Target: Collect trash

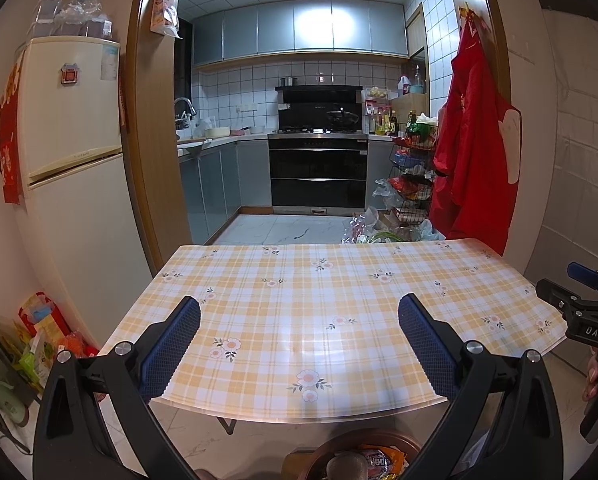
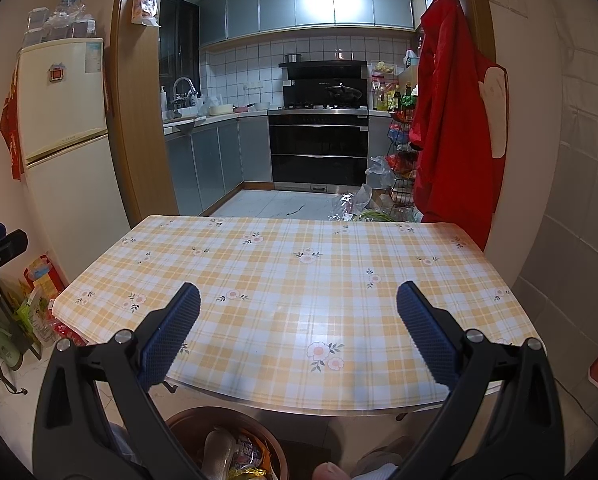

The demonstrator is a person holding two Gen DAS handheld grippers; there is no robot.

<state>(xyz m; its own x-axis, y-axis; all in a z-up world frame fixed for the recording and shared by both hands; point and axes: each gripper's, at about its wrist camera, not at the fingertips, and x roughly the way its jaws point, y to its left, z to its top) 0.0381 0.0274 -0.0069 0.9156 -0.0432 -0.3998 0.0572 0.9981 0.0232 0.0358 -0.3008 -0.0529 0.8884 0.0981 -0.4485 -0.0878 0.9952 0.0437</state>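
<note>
A table with a yellow plaid flowered cloth [image 1: 319,312] fills the middle of both views [image 2: 299,280]; no trash shows on its top. A brown round bin [image 2: 195,428] with wrappers and a bottle inside stands on the floor below the table's near edge; it also shows in the left wrist view [image 1: 363,440]. My left gripper [image 1: 299,332] is open and empty above the near edge. My right gripper [image 2: 299,330] is open and empty too. The right gripper also shows at the right edge of the left wrist view [image 1: 579,304].
A cream fridge [image 1: 71,140] stands left, with snack bags [image 1: 43,340] on the floor beside it. A red apron [image 1: 475,152] hangs on the right wall. Beyond the table a kitchen opens with an oven [image 1: 319,172], a rack and plastic bags [image 1: 383,224] on the floor.
</note>
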